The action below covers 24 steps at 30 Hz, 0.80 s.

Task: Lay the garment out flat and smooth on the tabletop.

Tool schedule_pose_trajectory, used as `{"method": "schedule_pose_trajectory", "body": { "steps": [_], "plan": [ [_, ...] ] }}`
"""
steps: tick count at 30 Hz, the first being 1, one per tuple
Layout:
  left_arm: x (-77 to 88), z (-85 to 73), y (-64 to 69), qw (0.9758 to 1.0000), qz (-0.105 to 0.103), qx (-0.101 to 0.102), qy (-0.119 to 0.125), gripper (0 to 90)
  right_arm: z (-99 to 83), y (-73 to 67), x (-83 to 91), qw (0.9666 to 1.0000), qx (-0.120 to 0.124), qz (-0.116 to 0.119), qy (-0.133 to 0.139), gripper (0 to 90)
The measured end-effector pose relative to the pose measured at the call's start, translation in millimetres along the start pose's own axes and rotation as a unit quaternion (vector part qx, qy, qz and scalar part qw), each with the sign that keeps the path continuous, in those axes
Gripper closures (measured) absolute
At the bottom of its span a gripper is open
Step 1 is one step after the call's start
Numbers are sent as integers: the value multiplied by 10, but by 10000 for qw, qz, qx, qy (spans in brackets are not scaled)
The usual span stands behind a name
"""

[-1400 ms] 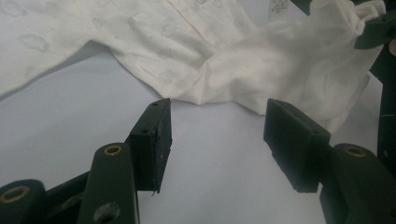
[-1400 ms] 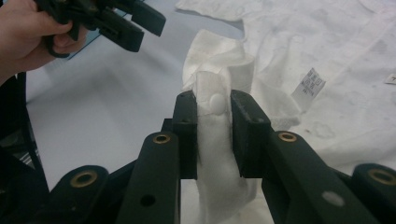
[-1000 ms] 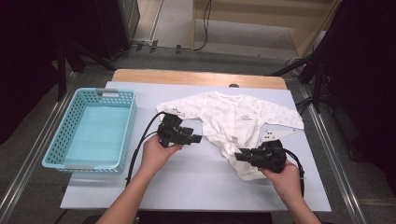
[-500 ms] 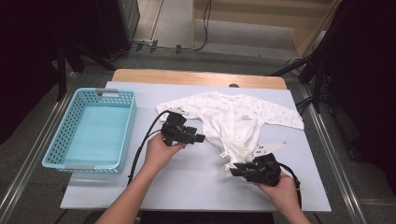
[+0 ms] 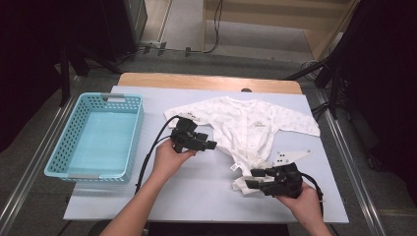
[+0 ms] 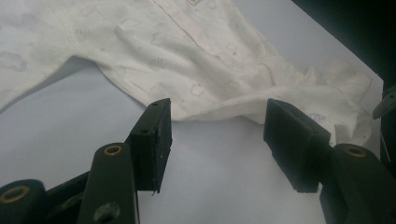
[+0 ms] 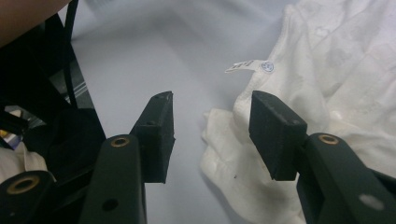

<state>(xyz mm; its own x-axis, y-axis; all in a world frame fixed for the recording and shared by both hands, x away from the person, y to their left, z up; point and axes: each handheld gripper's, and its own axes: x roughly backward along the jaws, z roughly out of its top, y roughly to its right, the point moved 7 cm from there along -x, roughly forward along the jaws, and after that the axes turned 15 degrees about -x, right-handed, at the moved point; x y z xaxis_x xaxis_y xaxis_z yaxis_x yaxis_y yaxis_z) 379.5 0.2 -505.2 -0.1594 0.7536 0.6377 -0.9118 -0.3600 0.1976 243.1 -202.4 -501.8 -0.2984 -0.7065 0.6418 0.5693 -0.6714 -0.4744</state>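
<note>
While the table (image 5: 196, 206) is bearing the garment (image 5: 246, 123) spread at its centre, with the basket (image 5: 125, 142) lying empty at the left, folding looks barely begun. The hem is bunching toward the near edge. The left gripper (image 5: 210, 145) is hovering released beside it. The right gripper (image 5: 249, 179) has just been opening, releasing the hem; cloth is lying loose between its jaws.

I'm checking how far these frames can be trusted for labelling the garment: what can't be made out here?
- Care tag on the white baby garment: print too small and blurred, right gripper view.
- Garment's bunched lower end: partly hidden behind the right claw in the high view; folds hide its shape.
- Garment's sleeves: cut off by the frame edge, left gripper view.
- Chest label: too small, high view.
</note>
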Motion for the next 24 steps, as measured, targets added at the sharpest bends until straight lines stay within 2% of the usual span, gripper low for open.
{"method": "schedule_pose_trajectory", "body": {
  "steps": [4,11,19,24],
  "plan": [
    [-9,-2,7,10000,3,-19,-28,425,-24,19,-55,9998,-23,-123,-139,515],
    [-42,-7,16,10000,-39,-9,-38,424,-58,28,-213,9994,-6,-177,-291,515],
    [-212,-9,12,9997,-53,-84,-201,404,-133,145,-310,9986,-124,-296,-412,510],
    [-324,-16,-38,9995,-10,-90,-301,404,-160,206,-361,9986,-139,-296,-425,508]
  ]
}}
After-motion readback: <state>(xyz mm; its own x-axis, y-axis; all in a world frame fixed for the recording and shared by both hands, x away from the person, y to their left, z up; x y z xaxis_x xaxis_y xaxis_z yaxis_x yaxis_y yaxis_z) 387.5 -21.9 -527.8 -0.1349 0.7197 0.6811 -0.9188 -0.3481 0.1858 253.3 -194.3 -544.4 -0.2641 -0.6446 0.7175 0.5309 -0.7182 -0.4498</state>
